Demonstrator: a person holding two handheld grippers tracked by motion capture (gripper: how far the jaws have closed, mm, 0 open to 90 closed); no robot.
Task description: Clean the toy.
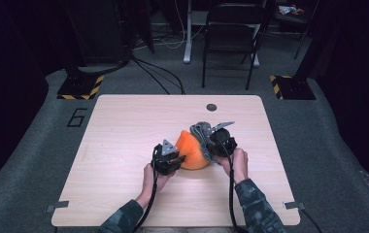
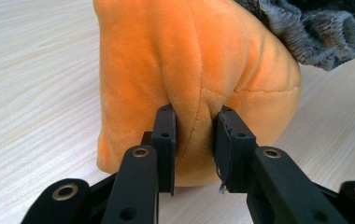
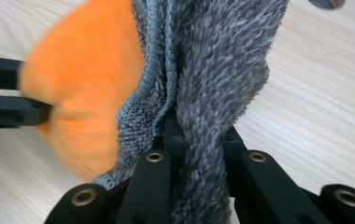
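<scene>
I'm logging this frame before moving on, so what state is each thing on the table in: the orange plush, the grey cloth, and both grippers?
orange plush: resting on the table, a fold of it pinched at one side.
grey cloth: bunched, lying against the plush, partly lifted off the table.
left gripper: shut on a fold of the plush.
right gripper: shut on the grey cloth.

Light wood table on grey carpet, dark folding chair behind, hazard-striped stand bases either side, cables on floor, dim surroundings.
</scene>
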